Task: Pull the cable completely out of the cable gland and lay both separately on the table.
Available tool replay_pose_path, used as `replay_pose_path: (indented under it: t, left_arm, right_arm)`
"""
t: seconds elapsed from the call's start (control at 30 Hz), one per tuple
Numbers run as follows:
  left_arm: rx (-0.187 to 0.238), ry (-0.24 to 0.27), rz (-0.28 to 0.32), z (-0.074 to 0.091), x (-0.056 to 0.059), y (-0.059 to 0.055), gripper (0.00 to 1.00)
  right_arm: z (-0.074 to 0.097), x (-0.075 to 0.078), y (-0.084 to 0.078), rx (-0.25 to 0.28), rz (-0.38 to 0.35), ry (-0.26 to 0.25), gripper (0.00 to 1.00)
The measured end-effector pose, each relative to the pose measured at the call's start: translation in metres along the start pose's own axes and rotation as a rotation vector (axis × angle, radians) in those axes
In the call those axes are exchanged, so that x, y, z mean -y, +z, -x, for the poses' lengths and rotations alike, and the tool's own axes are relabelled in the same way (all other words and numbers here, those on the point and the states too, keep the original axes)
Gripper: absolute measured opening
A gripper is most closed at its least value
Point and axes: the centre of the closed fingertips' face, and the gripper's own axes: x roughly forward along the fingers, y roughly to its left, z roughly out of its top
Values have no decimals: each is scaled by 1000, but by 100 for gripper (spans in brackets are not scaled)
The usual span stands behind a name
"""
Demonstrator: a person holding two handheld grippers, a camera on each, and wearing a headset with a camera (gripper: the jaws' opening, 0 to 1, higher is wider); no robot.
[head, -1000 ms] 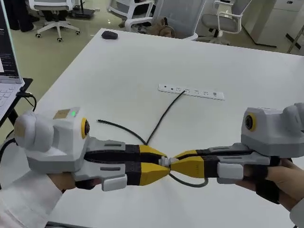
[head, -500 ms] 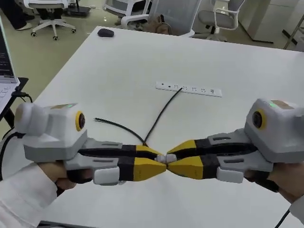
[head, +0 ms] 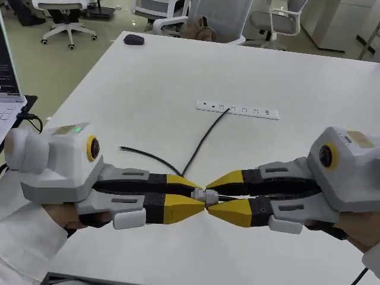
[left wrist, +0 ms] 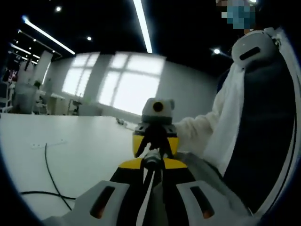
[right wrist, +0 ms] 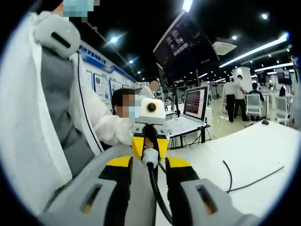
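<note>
The small white cable gland (head: 202,194) hangs above the white table (head: 148,77), between two yellow-tipped grippers that meet tip to tip. From the left, my left gripper (head: 195,196) is shut on the gland. Facing it from the right is my right gripper (head: 212,196), shut on the thin black cable (head: 222,193) just behind the gland. In the right gripper view the gland (right wrist: 149,157) sits at the jaw tips and the cable (right wrist: 155,188) runs back between the jaws. The gland (left wrist: 153,159) appears grey at the jaw tips in the left gripper view.
A white power strip (head: 237,110) lies mid-table, with a black lead (head: 205,139) running toward the grippers. Another black cable stretch (head: 145,156) lies left of it. A dark mouse (head: 133,40) sits at the far edge. Office chairs stand beyond, and a laptop (head: 5,89) is at left.
The grippers stay tip to tip on the gland. The right gripper has tilted, and the cable loop that hung under it a second ago is gone from sight. The camera shifted slightly.
</note>
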Motion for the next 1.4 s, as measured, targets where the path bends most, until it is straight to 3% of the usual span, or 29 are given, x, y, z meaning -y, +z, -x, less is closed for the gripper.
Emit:
replay_pose_path:
  t: [0.03, 0.07, 0.1, 0.17, 0.27, 0.47, 0.6, 0.67, 0.8, 1.07, 1.13, 1.17, 1.2, 1.23, 1.27, 1.33, 1.37, 1.4]
  left_arm:
    - [-13, -5, -38, 0, 2, -1, 15]
    - [-22, -4, -79, -1, 3, -1, 15]
    - [-24, -4, -90, -1, 4, -1, 15]
    - [-1, -3, -95, -1, 5, 3, 15]
    - [41, 11, -117, 1, 4, 10, 15]
    - [29, 20, -193, 0, 8, 6, 15]
    - [32, 22, -213, 0, 7, 8, 15]
    - [20, 24, -228, -1, 6, 9, 15]
    - [-15, 30, -271, -3, 5, 7, 15]
    - [-53, 36, -295, -1, 4, 4, 15]
    - [-60, 38, -294, -1, 3, 3, 15]
    - [-64, 36, -272, 0, 3, 2, 15]
    - [-63, 34, -231, 0, 4, 2, 15]
    - [-66, 37, -152, 1, 3, 0, 15]
    - [-56, 36, -140, 1, 3, 1, 15]
    - [-23, 32, -38, 2, 2, 5, 15]
    - [49, 47, 34, 2, -3, 16, 15]
    - [-14, 31, 32, 4, -2, 6, 15]
  right_arm:
    - [1, -1, 2, 12, -14, 11, 25]
    - [3, -2, 3, 21, -75, 17, 21]
    - [4, 0, 2, 22, -104, 9, 19]
    - [5, 3, 0, 13, -104, 1, 25]
    - [5, -1, -4, 6, -130, 17, 16]
    - [3, -6, -7, 12, -221, 30, 13]
    - [4, -8, -5, 39, -258, 27, 11]
    - [4, -7, -5, 42, -307, 22, 11]
    - [4, -7, -6, 41, -326, 18, 11]
    - [3, -4, -10, 47, -364, 7, 11]
    - [2, -4, -11, 45, -337, -2, 11]
    - [2, -4, -11, 30, -234, -13, 11]
    - [3, -5, -11, 20, -174, -17, 11]
    - [3, -5, -10, 5, -110, -32, 11]
    - [3, -7, -10, -4, -95, -31, 11]
    - [4, -6, -8, -15, -13, -37, 10]
    - [6, -1, -17, -80, 75, -64, 2]
    - [-2, -5, 4, 22, 168, -48, 2]
